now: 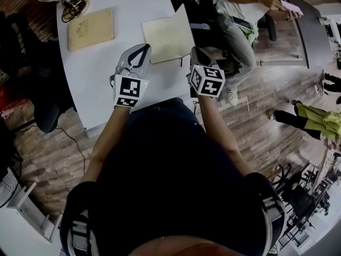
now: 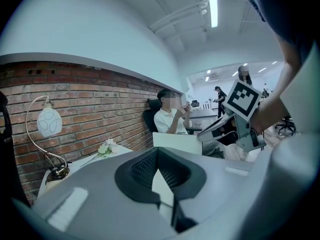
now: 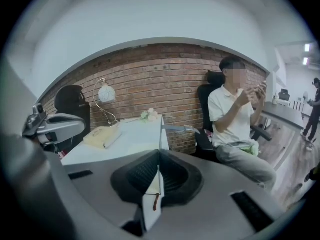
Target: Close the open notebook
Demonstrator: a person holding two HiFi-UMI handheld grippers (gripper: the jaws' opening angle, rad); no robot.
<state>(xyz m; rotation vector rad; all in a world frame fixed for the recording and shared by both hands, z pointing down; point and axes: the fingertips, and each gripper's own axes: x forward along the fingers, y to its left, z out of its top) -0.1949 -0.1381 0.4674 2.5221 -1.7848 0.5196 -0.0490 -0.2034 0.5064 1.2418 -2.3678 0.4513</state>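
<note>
The notebook point(image 1: 162, 39) lies open on the white table point(image 1: 101, 79), its cream left page flat. Its right leaf point(image 1: 184, 21) stands raised. My right gripper point(image 1: 195, 51) is shut on that leaf's near edge. In the right gripper view the thin leaf point(image 3: 160, 134) stands upright between the closed pads of the right gripper point(image 3: 159, 154), with a red ribbon hanging from it. My left gripper point(image 1: 145, 48) hovers just left of the notebook, fingertips together and nothing held. In the left gripper view the left gripper point(image 2: 158, 150) faces the raised white leaf point(image 2: 177, 143).
A tan book point(image 1: 91, 30) and a desk lamp point(image 1: 74, 4) sit at the table's far left, with flowers point(image 3: 149, 115) near the brick wall. A seated person point(image 1: 240, 15) is close beyond the table's right edge. Black chairs point(image 1: 32, 57) flank the table.
</note>
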